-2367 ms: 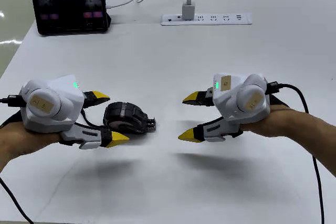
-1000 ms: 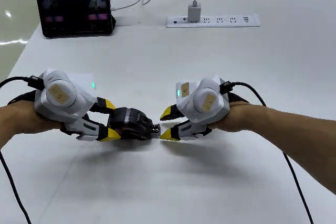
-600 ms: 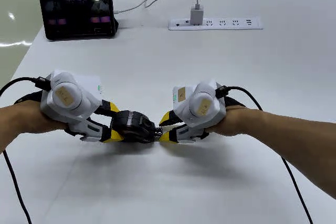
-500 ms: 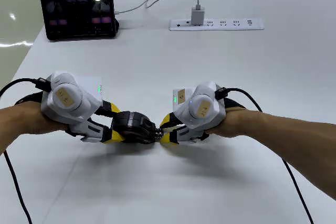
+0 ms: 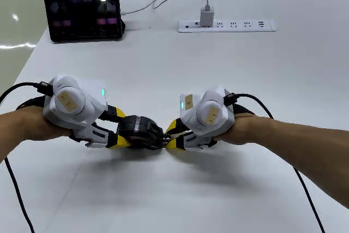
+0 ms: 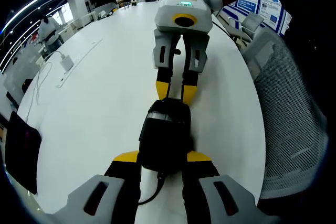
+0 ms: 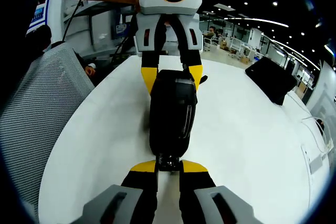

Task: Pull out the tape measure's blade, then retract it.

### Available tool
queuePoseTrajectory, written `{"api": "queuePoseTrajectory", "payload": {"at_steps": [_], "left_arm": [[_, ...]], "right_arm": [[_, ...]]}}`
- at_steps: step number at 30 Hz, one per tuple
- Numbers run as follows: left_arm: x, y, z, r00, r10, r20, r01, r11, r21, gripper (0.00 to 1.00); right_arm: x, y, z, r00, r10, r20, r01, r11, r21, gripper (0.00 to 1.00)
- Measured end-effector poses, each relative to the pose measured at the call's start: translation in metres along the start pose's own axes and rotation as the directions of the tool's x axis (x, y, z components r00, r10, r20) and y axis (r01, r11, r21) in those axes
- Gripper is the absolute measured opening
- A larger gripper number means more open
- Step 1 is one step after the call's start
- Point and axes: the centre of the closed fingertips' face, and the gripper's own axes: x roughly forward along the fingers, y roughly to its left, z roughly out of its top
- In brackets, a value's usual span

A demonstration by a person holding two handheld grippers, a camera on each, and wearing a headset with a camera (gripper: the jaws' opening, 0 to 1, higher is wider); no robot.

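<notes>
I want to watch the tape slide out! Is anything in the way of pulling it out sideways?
Nothing visible is. The right gripper pinches the tip of the tape measure and the left gripper clamps its case. The tablet and power strip sit far back on the table, off the pulling path.

Tape measure (image 5: 139,131) on table (image 5: 218,200), tablet (image 5: 83,13) behind

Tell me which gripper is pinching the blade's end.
The right gripper: its jaws pinch the end hook, whereas the left gripper clamps the tape measure by its black body.
</notes>
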Motion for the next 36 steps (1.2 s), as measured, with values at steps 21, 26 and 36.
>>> {"api": "queuePoseTrajectory", "payload": {"at_steps": [21, 26, 36], "left_arm": [[0.0006, 0.0008, -0.0001, 1.0000, 0.000, 0.001, 0.000, 1.000, -0.021, 0.24], [0.0005, 0.0008, -0.0001, 1.0000, 0.002, 0.002, -0.001, 1.000, -0.021, 0.24], [-0.0001, 0.0007, -0.0003, 1.0000, 0.003, 0.004, -0.003, 1.000, -0.027, 0.24]], "right_arm": [[0.0006, -0.0023, -0.0001, 0.9999, -0.002, -0.010, 0.002, 1.000, 0.023, 0.10], [0.0001, -0.0022, -0.0006, 0.9999, 0.000, -0.010, 0.000, 1.000, 0.010, 0.09], [-0.0017, -0.0025, -0.0015, 1.0000, 0.002, -0.009, -0.002, 1.000, 0.005, 0.09]]}}
